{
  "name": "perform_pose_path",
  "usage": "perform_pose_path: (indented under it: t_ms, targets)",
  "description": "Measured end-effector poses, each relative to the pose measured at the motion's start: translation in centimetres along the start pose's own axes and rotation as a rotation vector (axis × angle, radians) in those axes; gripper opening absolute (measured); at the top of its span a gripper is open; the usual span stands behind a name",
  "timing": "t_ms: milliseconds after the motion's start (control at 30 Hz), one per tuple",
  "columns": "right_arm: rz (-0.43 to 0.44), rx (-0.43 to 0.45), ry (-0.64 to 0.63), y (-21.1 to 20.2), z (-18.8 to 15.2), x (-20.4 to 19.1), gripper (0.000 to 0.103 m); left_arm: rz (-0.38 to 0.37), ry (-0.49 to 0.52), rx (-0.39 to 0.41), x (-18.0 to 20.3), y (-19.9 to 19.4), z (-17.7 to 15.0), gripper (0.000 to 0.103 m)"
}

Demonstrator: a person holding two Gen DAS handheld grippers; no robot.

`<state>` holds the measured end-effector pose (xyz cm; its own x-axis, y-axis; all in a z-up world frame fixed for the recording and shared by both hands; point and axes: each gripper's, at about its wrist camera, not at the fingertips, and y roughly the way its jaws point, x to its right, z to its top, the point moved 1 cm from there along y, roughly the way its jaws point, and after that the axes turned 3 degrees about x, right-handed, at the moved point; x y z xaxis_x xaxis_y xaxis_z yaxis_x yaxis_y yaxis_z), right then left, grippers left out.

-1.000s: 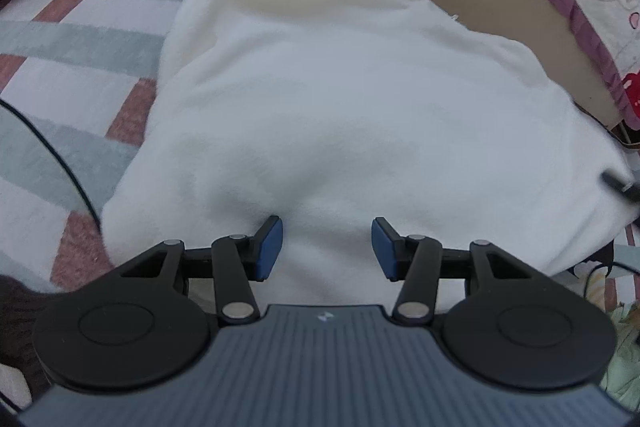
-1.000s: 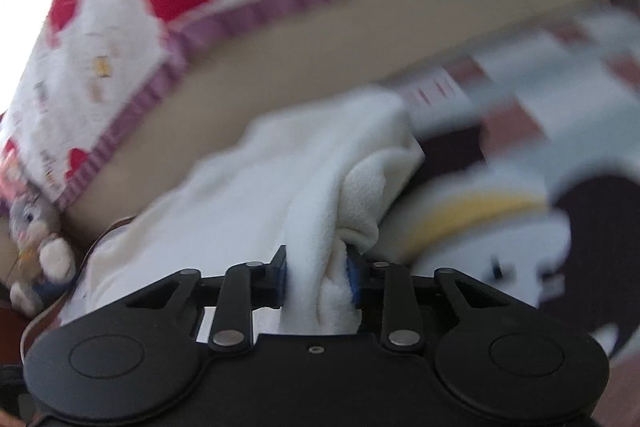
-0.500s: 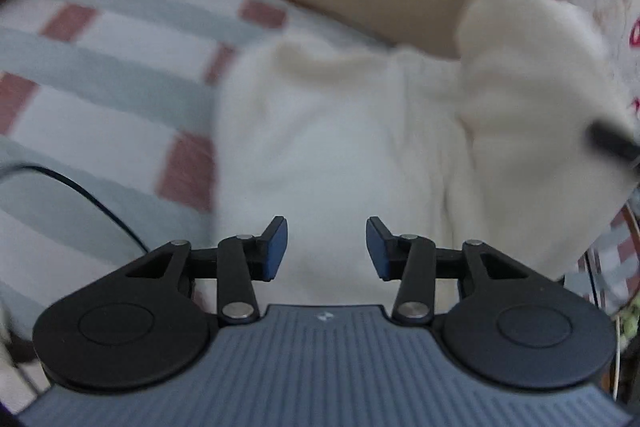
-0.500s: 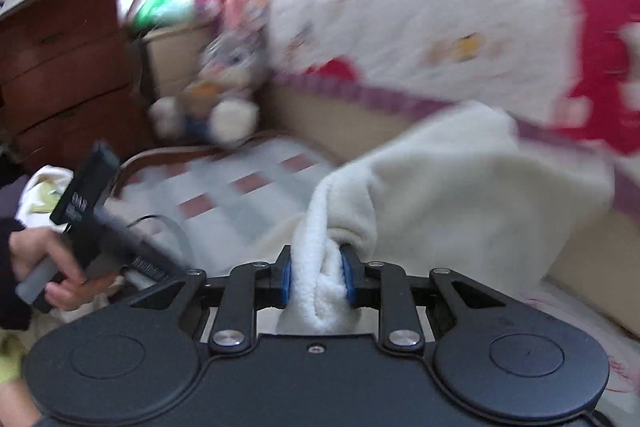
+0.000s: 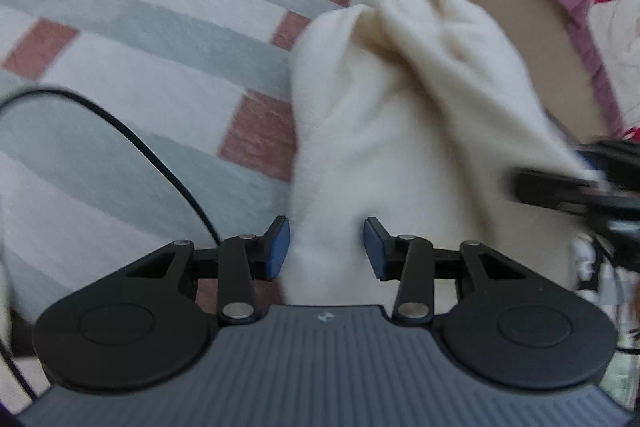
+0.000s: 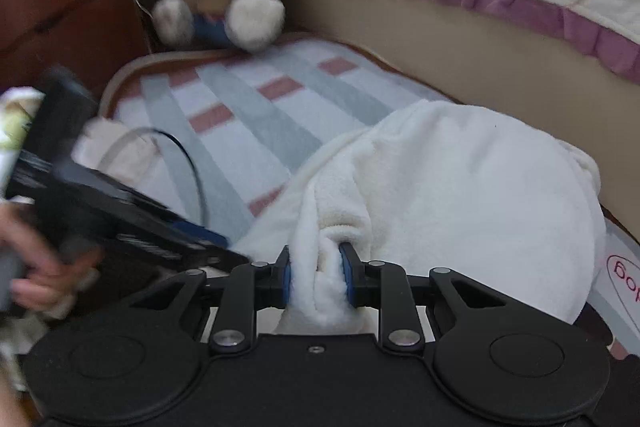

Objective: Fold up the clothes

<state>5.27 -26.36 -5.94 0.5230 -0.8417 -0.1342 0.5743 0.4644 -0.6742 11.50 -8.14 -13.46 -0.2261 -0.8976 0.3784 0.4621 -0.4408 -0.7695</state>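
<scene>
Right now I am pinching a bunched edge of the white fleece garment in my right gripper, while my left gripper is hanging open over its near edge; it is lying half-doubled on the striped bed, folds remaining.

Left claw gapes wide, its blue pads either side of the near end of a white fleece, not pinching it. The fleece is bunched, peaking at the far end, on a checked blanket. Right claw, blurred, meets its right edge. A black cable curves left.
</scene>
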Motion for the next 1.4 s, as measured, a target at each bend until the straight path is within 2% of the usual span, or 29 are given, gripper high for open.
perform_pose_path:
  t_ms: [33,100,167,333,433,500,567,633,700,800,867,967,1067,1233,1267,1300,1333,1367,1400]
  targets:
    - [0.017,0.016,0.014,-0.8,0.2,0.2,0.027,0.006,0.006,0.004,0.0,0.0,0.1,0.037]
    - [0.140,-0.012,0.107,-1.6,0.6,1.0,0.022,-0.004,-0.004,0.002,-0.4,0.4,0.1,0.037]
    - [0.276,-0.060,0.183,-1.0,0.4,1.6,0.000,-0.014,-0.034,-0.010,-0.9,1.0,0.0,0.037]
    - [0.106,-0.165,0.116,2.8,-1.1,-0.5,0.002,-0.031,-0.049,-0.008,-1.0,1.0,0.6,0.036]
    - [0.069,-0.108,0.065,0.9,-1.3,-2.0,0.008,-0.048,-0.044,0.022,-0.8,0.0,1.0,0.036]
    - [0.015,-0.050,0.015,-1.4,-1.6,-3.0,0.020,-0.102,-0.041,0.087,-0.7,-1.3,1.6,0.036]
    - [-0.040,-0.022,-0.032,-3.5,-2.2,-3.5,0.050,-0.175,-0.048,0.147,-0.4,-2.8,2.3,0.039]
    - [-0.103,-0.009,-0.079,-5.3,-3.0,-3.7,0.064,-0.242,-0.036,0.152,0.3,-3.6,2.7,0.042]
    - [-0.175,-0.049,-0.093,-6.2,-4.0,-2.8,0.065,-0.295,-0.015,0.132,1.2,-3.9,2.7,0.049]
    - [-0.233,-0.161,-0.053,-6.2,-6.3,-0.8,0.065,-0.284,-0.006,0.054,2.2,-2.5,1.9,0.052]
    - [-0.248,-0.223,-0.004,-5.7,-7.8,0.4,0.065,-0.283,-0.048,-0.026,2.3,-0.7,1.2,0.053]
    - [-0.242,-0.274,0.039,-5.3,-9.7,1.5,0.065,-0.367,-0.170,-0.140,2.0,1.5,0.2,0.053]
    - [-0.248,-0.284,0.065,-4.7,-10.9,2.1,0.065,-0.366,-0.158,-0.122,2.6,2.0,0.1,0.061]
    - [-0.228,-0.193,0.162,-4.4,-11.1,2.4,0.066,-0.324,-0.168,-0.072,4.0,3.5,0.8,0.082]
    - [-0.233,-0.178,0.184,-4.3,-11.2,2.5,0.066,-0.315,-0.172,-0.066,4.3,3.8,0.9,0.081]
    - [-0.243,-0.163,0.211,-4.1,-11.4,2.8,0.066,-0.302,-0.147,-0.048,4.9,3.9,0.9,0.076]
    - [-0.254,-0.147,0.237,-3.9,-11.6,3.0,0.066,-0.280,-0.108,-0.028,5.6,3.8,0.9,0.047]
    - [-0.266,-0.138,0.247,-3.6,-11.6,3.3,0.068,-0.237,-0.036,-0.003,6.5,3.3,0.9,0.033]
    - [-0.277,-0.130,0.255,-3.4,-11.7,3.5,0.068,-0.188,0.024,0.031,7.4,2.5,0.9,0.026]
